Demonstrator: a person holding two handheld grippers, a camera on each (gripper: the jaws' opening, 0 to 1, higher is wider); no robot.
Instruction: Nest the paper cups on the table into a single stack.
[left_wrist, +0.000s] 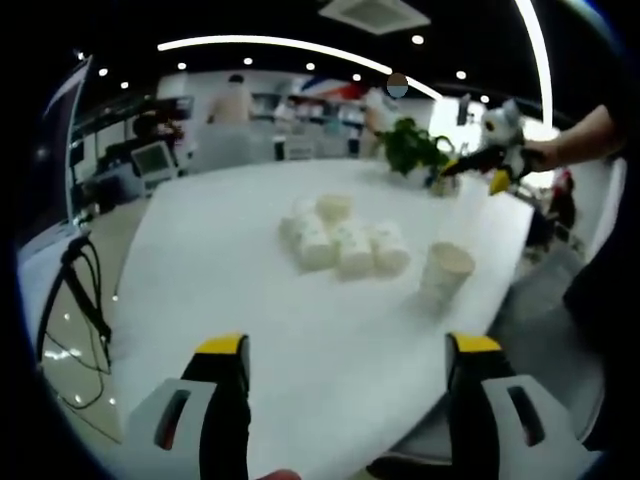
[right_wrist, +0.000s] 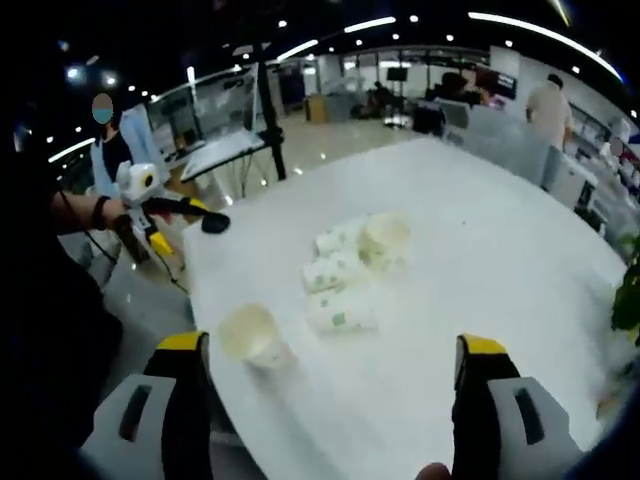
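White paper cups (left_wrist: 340, 243) are lying tumbled in a loose cluster near the middle of the white worktop (left_wrist: 250, 320), most on their sides, one sitting mouth-up at the far end. In the right gripper view the cluster (right_wrist: 350, 268) is showing faint green printing, too blurred to read. A single cup (left_wrist: 445, 270) is standing upright apart from the cluster, close to the worktop's edge. The left gripper (left_wrist: 345, 350) and right gripper (right_wrist: 330, 350) are both hovering wide apart, holding nothing. A plant (left_wrist: 412, 146) is sitting by the far edge.
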